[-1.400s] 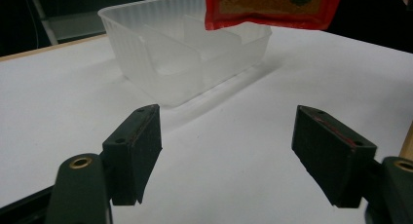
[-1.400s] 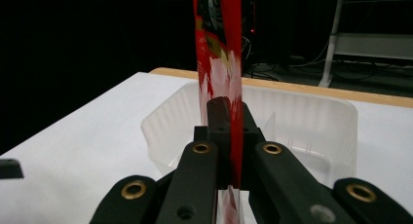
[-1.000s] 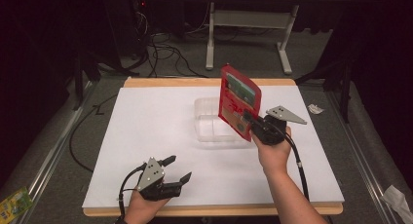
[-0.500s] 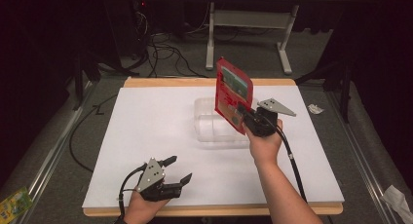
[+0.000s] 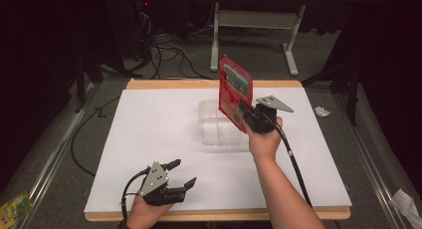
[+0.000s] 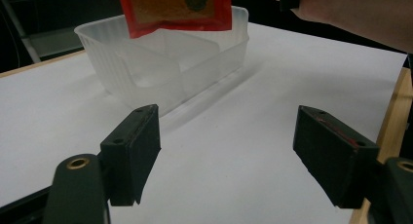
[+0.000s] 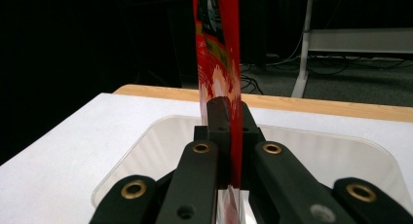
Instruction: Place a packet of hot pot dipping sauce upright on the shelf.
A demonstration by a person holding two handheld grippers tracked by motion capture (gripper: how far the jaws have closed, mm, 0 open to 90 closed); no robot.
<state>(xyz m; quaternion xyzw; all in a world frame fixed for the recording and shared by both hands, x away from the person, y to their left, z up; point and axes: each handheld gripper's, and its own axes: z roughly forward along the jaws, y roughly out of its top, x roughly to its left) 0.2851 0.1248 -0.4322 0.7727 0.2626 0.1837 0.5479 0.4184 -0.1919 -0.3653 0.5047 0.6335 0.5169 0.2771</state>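
Flat red printed foil packet point(image 5: 234, 92) upright, in air over clear plastic divided tray point(image 5: 214, 129) near table point(image 5: 149, 119) middle, toward far edge. Right gripper point(image 5: 244, 111) fingers pinching packet's lower edge. Left gripper point(image 5: 181, 173) near front edge, fingers spread, holding nothing.

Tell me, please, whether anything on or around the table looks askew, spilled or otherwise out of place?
Nothing is spilled or damaged. The red packet is clamped in the right gripper above the clear plastic container, which sits squarely on the white table. The only strays are a crumpled scrap on the floor beside the table and a green wrapper at lower left.
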